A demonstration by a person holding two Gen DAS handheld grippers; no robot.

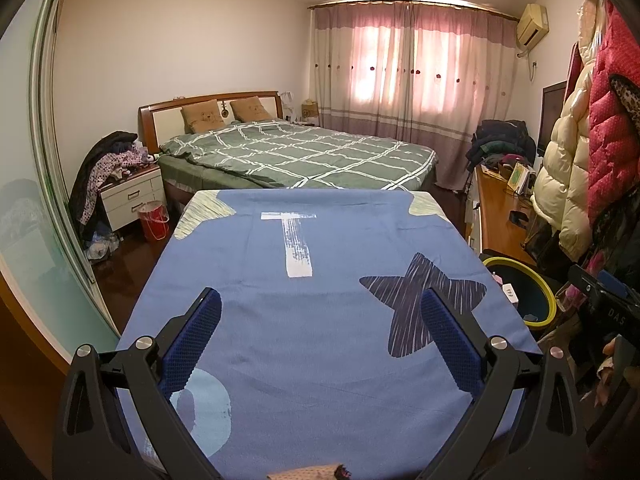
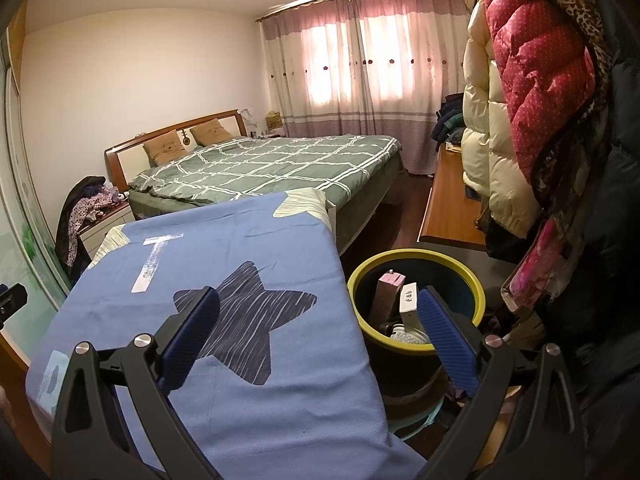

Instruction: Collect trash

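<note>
A dark blue trash bin with a yellow-green rim [image 2: 416, 258] stands right of the blue-cloth table [image 2: 224, 320]. Inside it lie a pink carton [image 2: 388, 292], a white box [image 2: 409, 300] and a round lid [image 2: 408, 334]. In the left wrist view the bin [image 1: 524, 280] shows at the table's right edge. My right gripper [image 2: 320, 318] is open and empty, straddling the table's right edge and the bin. My left gripper [image 1: 320, 320] is open and empty over the cloth [image 1: 320, 280]. A small brown scrap [image 1: 316, 471] peeks in at the bottom edge.
A bed with a green checked quilt [image 1: 296, 152] lies beyond the table. Coats [image 2: 532, 100] hang close on the right, above a wooden desk [image 2: 448, 208]. A white nightstand [image 1: 132, 196] and red bucket [image 1: 154, 220] stand at left, beside a sliding glass door [image 1: 36, 200].
</note>
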